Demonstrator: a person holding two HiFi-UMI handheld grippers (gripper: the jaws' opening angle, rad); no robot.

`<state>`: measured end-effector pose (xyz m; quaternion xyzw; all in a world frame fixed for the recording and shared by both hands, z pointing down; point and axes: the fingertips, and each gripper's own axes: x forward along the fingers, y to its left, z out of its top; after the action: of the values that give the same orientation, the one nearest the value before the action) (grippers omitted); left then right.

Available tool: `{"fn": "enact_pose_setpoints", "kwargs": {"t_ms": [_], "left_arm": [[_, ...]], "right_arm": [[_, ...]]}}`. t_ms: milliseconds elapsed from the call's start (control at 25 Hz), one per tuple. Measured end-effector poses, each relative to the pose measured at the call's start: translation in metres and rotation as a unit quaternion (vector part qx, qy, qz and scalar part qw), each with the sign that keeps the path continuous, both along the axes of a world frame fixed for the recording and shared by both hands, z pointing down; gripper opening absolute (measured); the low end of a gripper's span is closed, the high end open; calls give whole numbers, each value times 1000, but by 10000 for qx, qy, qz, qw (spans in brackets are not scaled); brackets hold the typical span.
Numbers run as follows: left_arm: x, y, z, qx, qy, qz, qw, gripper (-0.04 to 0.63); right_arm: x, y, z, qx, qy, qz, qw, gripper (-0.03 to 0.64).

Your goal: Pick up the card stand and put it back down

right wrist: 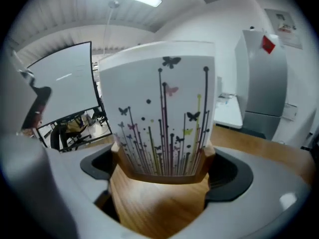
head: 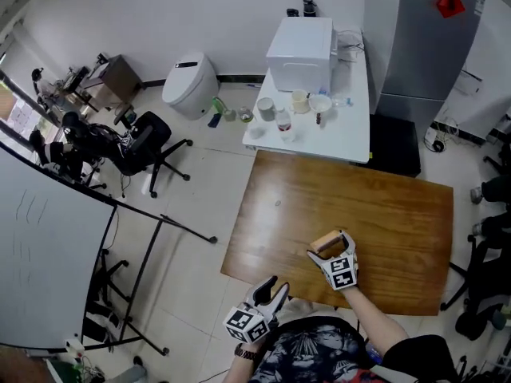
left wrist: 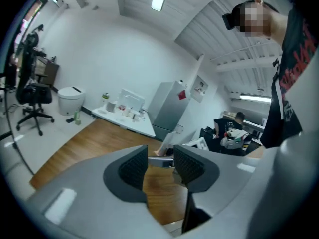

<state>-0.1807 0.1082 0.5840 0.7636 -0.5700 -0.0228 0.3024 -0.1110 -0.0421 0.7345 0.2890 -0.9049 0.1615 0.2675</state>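
Your right gripper (head: 328,249) is clenched on the wooden card stand (right wrist: 159,183), card upright in it, over the brown table's (head: 383,206) near edge. Your left gripper (head: 276,287) hangs released and empty, off the table.

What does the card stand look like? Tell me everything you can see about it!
The card stand is a small light wooden block holding a white card standing up. The card shows thin coloured stems, dots and butterflies. The right tongs are shut on the block's two sides, above the near part of the brown wooden table. Whether it touches the table, I cannot tell.
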Motion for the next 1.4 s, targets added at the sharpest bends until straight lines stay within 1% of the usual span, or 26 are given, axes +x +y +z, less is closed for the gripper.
{"fn": "enact_pose_setpoints", "kwargs": {"t_ms": [40,120,200,280,360,400,480,520,560,600,640,680,720,760,800,840,880,920,960,1080,1120,1160,1240,1280,1400], "left_arm": [[-9,14,4,-117,10,-260,9996,146],[-22,41,14,-349,47,-704,9969,146],[-38,68,20,-567,-13,-1014,9932,146],[-52,84,25,-696,-76,-1228,9900,144],[-60,86,31,-727,-52,-1349,9882,146],[-64,84,33,-728,-37,-1353,9881,144],[-67,74,35,-706,-15,-1245,9897,144],[-67,66,35,-671,4,-1151,9911,144],[-65,56,35,-614,31,-1034,9927,144],[-62,43,34,-534,62,-882,9946,144],[-56,28,34,-438,89,-673,9967,144],[-46,11,34,-341,113,-385,9986,144],[-32,-5,35,-258,138,-21,9996,144],[-16,-21,35,-191,167,373,9990,144],[0,-35,35,-139,195,749,9969,144],[15,-48,34,-95,217,1086,9938,144],[30,-60,33,-55,240,1386,9900,144],[46,-72,31,-6,272,1662,9857,144],[63,-85,27,68,304,1912,9811,144],[111,-115,-2,486,333,2450,9677,144],[125,-121,-12,625,328,2591,9633,144],[136,-124,-19,728,302,2733,9587,144],[151,-124,-27,815,179,2988,9507,144],[155,-122,-28,816,122,3066,9483,144],[157,-117,-31,806,65,3101,9473,143]], "right_arm": [[-18,-8,21,-128,164,-140,9997,543],[-45,-27,66,-293,530,-225,9979,543],[-76,-41,103,-413,749,-107,9963,545],[-101,-55,122,-442,793,58,9959,545],[-117,-66,124,-489,784,74,9957,549],[-122,-68,123,-587,752,39,9954,568],[-113,-64,118,-916,541,186,9941,580],[-101,-57,113,-1205,321,361,9915,581],[-85,-47,105,-1645,-26,566,9847,580],[-65,-35,89,-2213,-518,792,9706,580],[-40,-24,66,-2748,-1127,1014,9495,580],[-9,-15,37,-3029,-1719,1217,9295,541],[29,-7,7,-2946,-2106,1428,9211,441],[70,1,-20,-2577,-2194,1653,9264,290],[110,10,-43,-2091,-2062,1871,9374,159],[145,18,-63,-1624,-1866,2104,9458,112],[175,23,-81,-1225,-1709,2379,9482,85],[200,27,-97,-881,-1613,2682,9457,47],[221,30,-112,-574,-1564,2989,9396,2],[271,33,-145,126,-1571,3802,9114,-8],[282,33,-152,288,-1557,3970,9040,-8],[289,35,-157,428,-1493,4052,9009,-8],[293,39,-166,657,-1257,4038,9038,-8],[293,41,-170,744,-1147,3999,9063,-8],[286,41,-180,946,-985,3848,9128,-8]]}}
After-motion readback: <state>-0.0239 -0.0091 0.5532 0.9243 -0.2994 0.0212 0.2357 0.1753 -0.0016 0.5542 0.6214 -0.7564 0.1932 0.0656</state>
